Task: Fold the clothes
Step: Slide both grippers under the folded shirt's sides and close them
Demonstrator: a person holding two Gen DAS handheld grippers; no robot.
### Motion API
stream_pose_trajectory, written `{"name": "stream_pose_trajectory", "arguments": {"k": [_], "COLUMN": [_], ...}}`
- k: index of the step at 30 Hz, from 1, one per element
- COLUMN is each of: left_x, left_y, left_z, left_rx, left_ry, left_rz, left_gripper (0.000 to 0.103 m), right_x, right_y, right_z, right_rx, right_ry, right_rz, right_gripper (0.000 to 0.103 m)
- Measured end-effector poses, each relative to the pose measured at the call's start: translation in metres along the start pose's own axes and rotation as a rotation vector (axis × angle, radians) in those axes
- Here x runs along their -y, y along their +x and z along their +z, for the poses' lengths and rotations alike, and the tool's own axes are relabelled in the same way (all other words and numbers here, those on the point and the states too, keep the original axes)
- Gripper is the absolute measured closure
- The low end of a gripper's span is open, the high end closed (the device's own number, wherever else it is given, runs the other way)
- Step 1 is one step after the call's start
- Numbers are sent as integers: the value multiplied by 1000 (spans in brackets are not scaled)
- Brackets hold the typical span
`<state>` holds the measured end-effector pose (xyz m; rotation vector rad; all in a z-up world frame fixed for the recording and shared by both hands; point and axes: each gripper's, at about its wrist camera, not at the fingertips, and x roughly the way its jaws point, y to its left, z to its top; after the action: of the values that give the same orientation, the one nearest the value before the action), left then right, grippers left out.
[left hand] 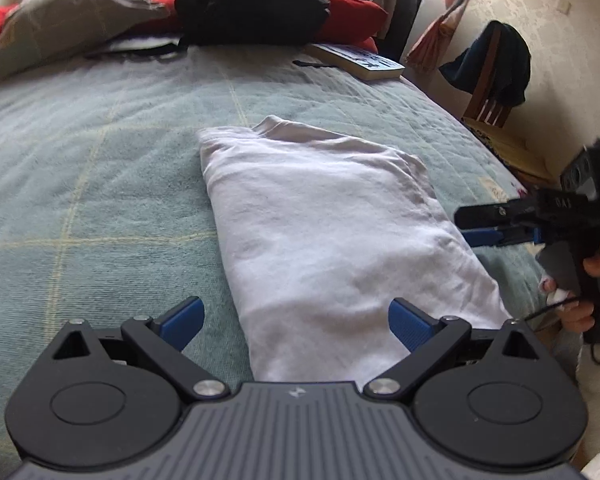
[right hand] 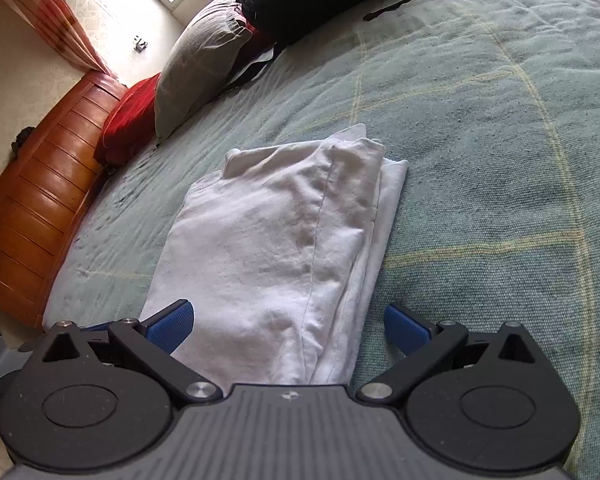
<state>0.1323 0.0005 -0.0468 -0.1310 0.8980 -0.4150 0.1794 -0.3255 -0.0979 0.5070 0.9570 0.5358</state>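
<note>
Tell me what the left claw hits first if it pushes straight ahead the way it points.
Probably the folded white shirt: the open left claw points along it, just above its near end, though height above the cloth is unclear.

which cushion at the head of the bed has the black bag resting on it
The red cushion: the black bag sits on it, while the grey pillow lies free beside it.

One folded white cotton garment (left hand: 320,232) lies on one pale green checked bedspread (left hand: 100,168). There are two black grippers with blue pads, one grey pillow (left hand: 68,16), one black backpack (left hand: 248,0) and one paperback book (left hand: 360,60).
</note>
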Motion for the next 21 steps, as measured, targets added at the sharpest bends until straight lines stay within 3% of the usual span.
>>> {"name": "stream_pose_trajectory", "arguments": {"k": [12,21], "left_x": [-50,-73], "left_y": [37,74], "left_z": [30,58], "left_rx": [-74,-83], "left_ry": [-237,-352], "left_rz": [-247,-393], "left_gripper": [5,4], "right_x": [25,31], "right_y": [4,20], "right_z": [10,23], "right_rx": [18,18], "right_ry": [149,203], "right_rz": [178,222], "right_gripper": [0,0]}}
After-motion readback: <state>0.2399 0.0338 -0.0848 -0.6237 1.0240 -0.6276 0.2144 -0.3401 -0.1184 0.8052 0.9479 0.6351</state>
